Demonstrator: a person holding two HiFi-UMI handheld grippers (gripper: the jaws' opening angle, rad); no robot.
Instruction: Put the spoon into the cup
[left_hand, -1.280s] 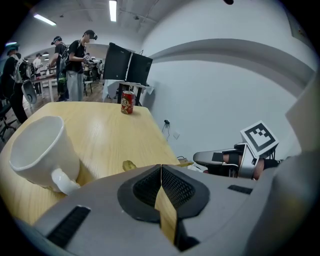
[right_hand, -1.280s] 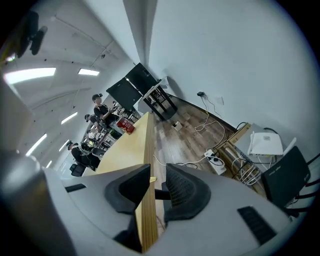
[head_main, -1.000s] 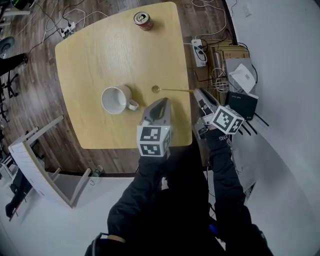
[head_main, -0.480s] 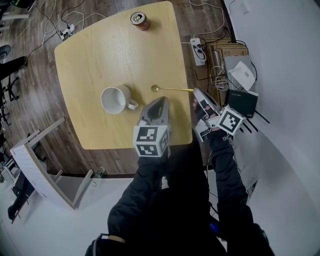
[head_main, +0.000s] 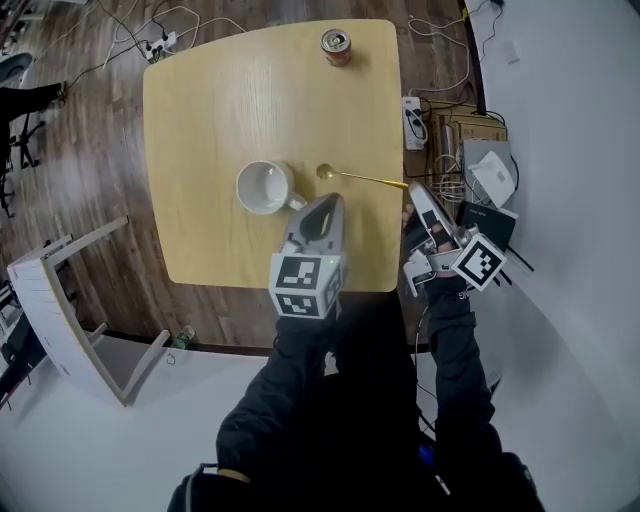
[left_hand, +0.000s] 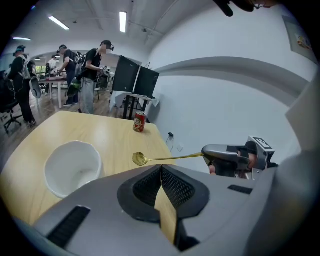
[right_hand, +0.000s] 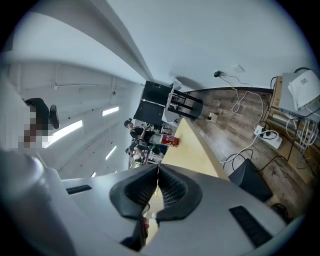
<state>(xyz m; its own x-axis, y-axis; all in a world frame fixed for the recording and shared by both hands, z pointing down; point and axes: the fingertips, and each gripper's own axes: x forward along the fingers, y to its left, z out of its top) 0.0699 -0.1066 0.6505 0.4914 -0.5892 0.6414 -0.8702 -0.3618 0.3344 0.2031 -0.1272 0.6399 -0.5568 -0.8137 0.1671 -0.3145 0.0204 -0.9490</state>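
A white cup (head_main: 265, 187) (left_hand: 72, 167) stands upright near the middle of the yellow table (head_main: 220, 100). The gold spoon (head_main: 360, 179) (left_hand: 165, 158) hangs just right of the cup, with its bowl toward the cup's handle. My right gripper (head_main: 410, 192) (left_hand: 206, 152) (right_hand: 158, 176) is shut on the end of the spoon's handle at the table's right edge. It holds the spoon about level above the table. My left gripper (head_main: 333, 200) (left_hand: 161, 169) hovers just in front of the spoon, shut with nothing between its jaws.
A red can (head_main: 337, 46) (left_hand: 139, 121) stands at the table's far edge. A power strip (head_main: 415, 115), cables and boxes (head_main: 490, 175) lie on the floor to the right. A white frame (head_main: 60, 300) lies at the left. People (left_hand: 92, 75) stand far behind.
The right gripper has shut on the spoon's handle end and risen, and the spoon has come off the table. The left gripper has also risen a little.
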